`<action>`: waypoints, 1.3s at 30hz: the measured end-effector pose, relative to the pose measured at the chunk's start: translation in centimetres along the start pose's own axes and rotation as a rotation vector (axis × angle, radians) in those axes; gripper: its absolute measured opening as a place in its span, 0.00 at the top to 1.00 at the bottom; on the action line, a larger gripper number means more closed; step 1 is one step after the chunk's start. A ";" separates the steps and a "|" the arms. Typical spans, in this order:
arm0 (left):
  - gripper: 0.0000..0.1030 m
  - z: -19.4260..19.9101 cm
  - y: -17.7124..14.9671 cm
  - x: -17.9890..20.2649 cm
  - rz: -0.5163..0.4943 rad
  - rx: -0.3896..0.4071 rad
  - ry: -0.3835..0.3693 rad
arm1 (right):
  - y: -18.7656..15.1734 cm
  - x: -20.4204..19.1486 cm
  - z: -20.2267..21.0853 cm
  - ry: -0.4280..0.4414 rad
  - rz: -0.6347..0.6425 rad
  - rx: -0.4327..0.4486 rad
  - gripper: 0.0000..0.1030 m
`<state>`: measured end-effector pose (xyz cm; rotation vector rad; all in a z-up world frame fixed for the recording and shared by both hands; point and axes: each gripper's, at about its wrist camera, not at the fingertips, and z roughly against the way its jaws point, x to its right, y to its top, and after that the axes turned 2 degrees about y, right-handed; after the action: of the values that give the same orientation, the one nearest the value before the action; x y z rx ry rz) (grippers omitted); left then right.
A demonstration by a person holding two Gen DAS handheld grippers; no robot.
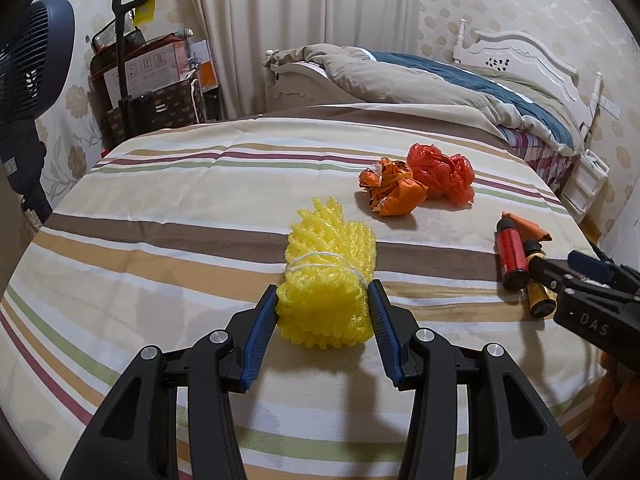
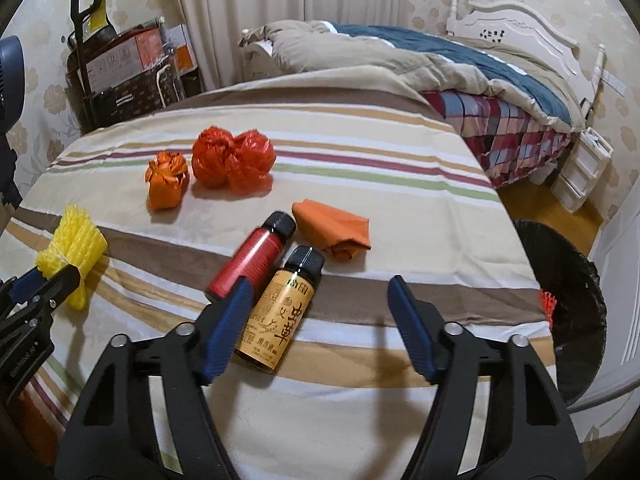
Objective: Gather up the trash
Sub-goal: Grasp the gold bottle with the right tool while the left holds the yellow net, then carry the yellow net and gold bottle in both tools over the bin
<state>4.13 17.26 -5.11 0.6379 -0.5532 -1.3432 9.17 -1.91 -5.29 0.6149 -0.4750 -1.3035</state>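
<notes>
A yellow foam net bundle tied with white string lies on the striped table. My left gripper is closed on its near end, both blue pads pressing its sides; it also shows in the right wrist view. My right gripper is open over a yellow bottle with a black cap. The bottle lies between the jaws, by the left pad. A red bottle lies just left of it. An orange folded wrapper, a crumpled orange wrapper and a red plastic bag lie farther back.
A black trash bin with a black liner stands at the table's right edge. A bed with a rumpled quilt is behind the table. Boxes and a trolley stand back left, with a fan at the far left.
</notes>
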 end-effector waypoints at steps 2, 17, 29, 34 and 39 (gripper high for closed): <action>0.54 0.0 0.0 -0.1 0.002 -0.002 -0.002 | -0.2 0.0 -0.2 -0.002 0.003 -0.011 0.39; 0.54 -0.2 0.1 0.5 -0.004 0.003 -0.017 | -0.7 -0.4 -0.8 0.046 0.023 -0.039 0.77; 0.54 1.0 -0.4 1.6 -0.001 0.032 -0.039 | -1.6 0.4 0.6 0.063 0.018 -0.013 0.77; 0.54 1.7 -0.8 2.5 -0.010 0.040 -0.047 | -2.1 1.1 1.3 0.062 0.011 0.000 0.77; 0.54 2.5 -1.3 3.6 -0.022 0.047 -0.058 | -2.5 2.0 2.2 0.058 0.001 0.014 0.77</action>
<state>2.02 13.27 -4.29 0.6471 -0.6277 -1.3755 6.32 -4.58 -5.28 0.6624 -0.4369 -1.2783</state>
